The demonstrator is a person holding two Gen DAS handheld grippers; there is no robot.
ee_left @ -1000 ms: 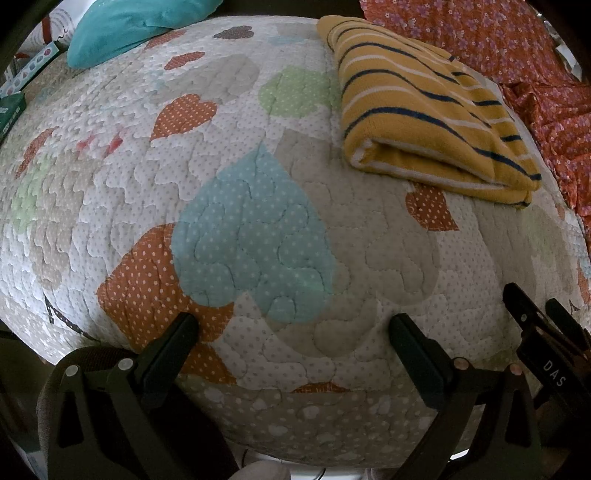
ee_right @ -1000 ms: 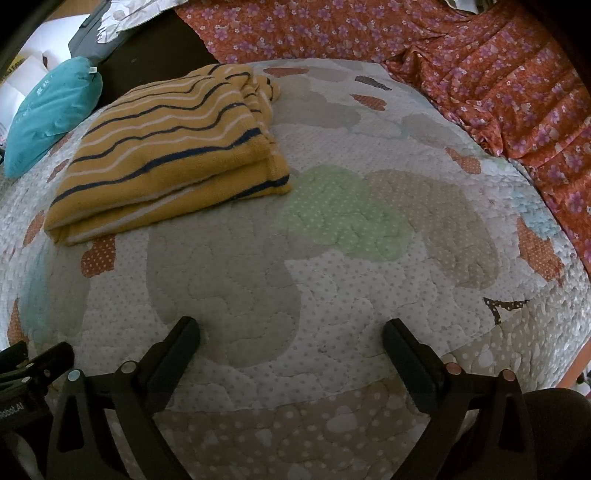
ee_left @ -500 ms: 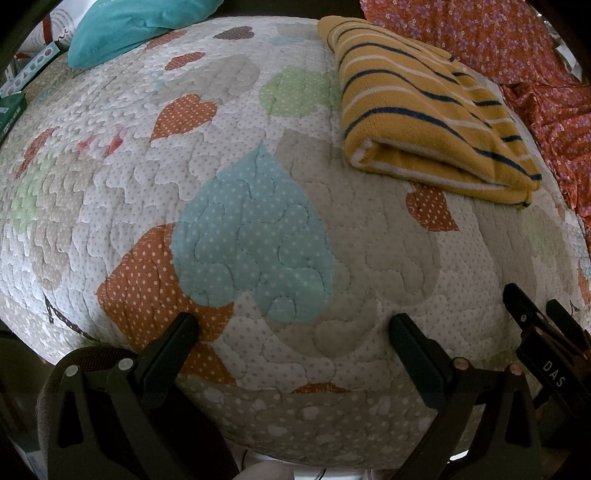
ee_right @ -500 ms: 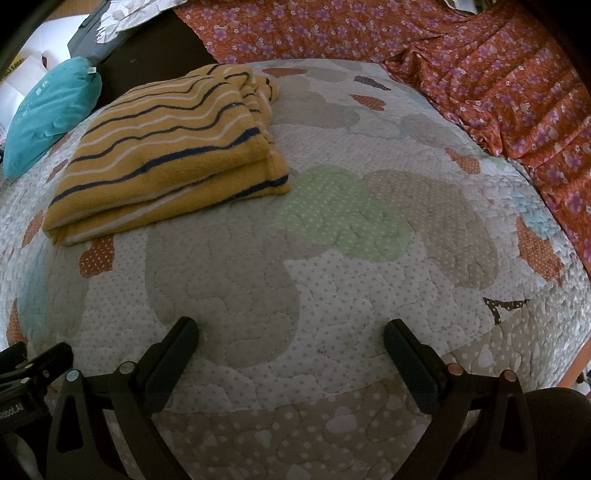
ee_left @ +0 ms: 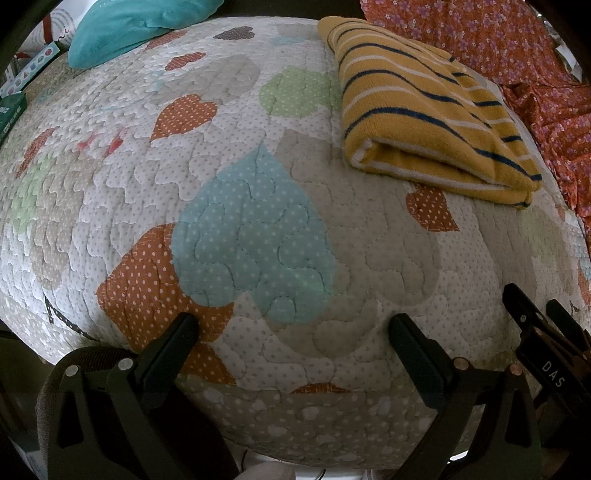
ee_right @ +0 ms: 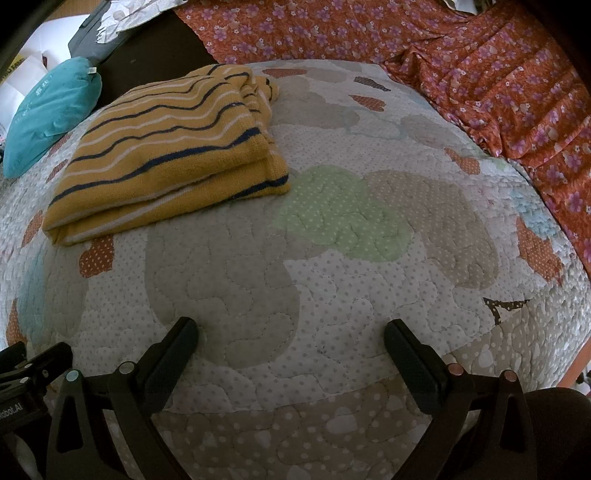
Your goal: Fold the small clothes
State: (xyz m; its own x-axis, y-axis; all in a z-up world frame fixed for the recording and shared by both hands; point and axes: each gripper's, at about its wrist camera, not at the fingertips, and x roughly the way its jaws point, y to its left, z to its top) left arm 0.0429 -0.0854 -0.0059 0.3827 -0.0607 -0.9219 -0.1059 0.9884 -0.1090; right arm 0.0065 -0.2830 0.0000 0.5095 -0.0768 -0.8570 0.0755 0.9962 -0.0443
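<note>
1. Soft and bumpy, the quilt on the bed is white with big dotted hearts in blue, orange, green and grey.
2. One small garment, a yellow striped sweater, lies on the quilt. It is folded into a thick, flat stack. It sits toward the far side of the bed, well apart from both tools.
3. An orange flowered cloth lies crumpled along the far right edge of the bed. A teal pillow rests at the far left.
4. The left gripper hangs over the near edge of the quilt. Its jaws are spread wide and hold nothing.
5. The right gripper hangs beside it, over the near edge too. Its jaws are also wide apart and empty.
6. The sweater looks done, so this fold seems finished. If one more tidy-up is wanted, each tool should pinch one near corner of the stack, grab all the layers together, and move at the same speed so the stack stays flat and square.
</note>
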